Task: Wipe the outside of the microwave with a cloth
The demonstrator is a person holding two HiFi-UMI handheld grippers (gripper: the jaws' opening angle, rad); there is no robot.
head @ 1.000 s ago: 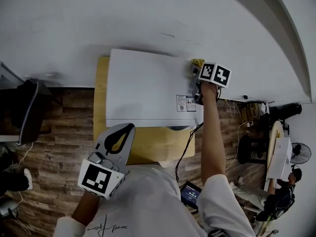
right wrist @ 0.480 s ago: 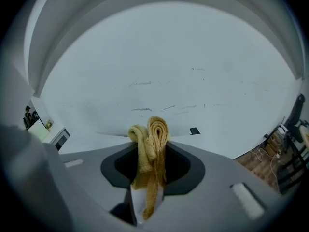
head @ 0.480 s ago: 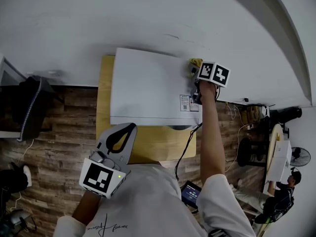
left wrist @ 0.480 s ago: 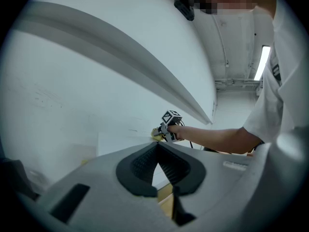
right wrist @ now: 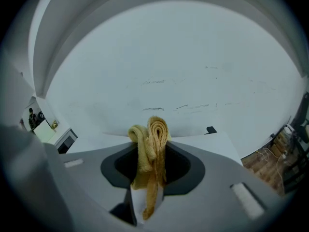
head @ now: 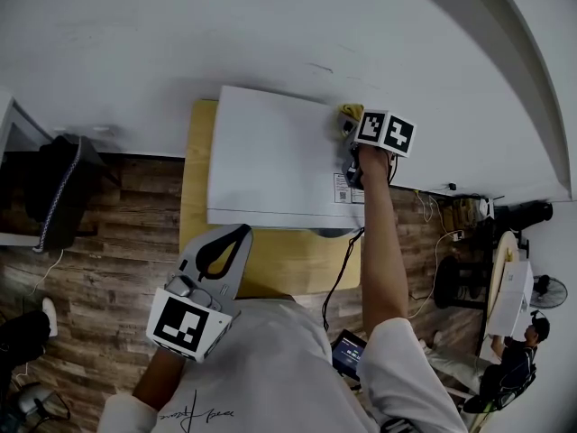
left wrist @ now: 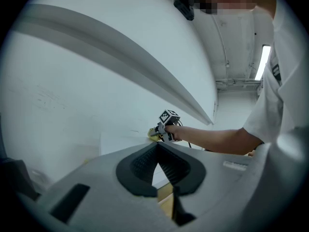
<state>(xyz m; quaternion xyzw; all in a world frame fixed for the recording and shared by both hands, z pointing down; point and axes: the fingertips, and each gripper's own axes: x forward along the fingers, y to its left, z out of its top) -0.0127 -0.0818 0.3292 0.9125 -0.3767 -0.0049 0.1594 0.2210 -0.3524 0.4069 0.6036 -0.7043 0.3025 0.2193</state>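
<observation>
The white microwave stands on a wooden table against the wall. My right gripper is at its far right top corner, shut on a folded yellow cloth that rests on the top panel. In the right gripper view the cloth is clamped between the jaws, with the microwave top just beyond. My left gripper hangs near my body in front of the table, shut and holding nothing. The left gripper view shows its tips together, with the right gripper and the cloth far off.
The wooden table shows in front of the microwave. A black cable hangs off its right front. A white wall runs behind. A dark chair stands at left, a small screen lies lower right, and a person sits far right.
My right gripper has slid the cloth a little leftward, inward from the microwave's right rear corner. The left gripper has stayed by my body.
</observation>
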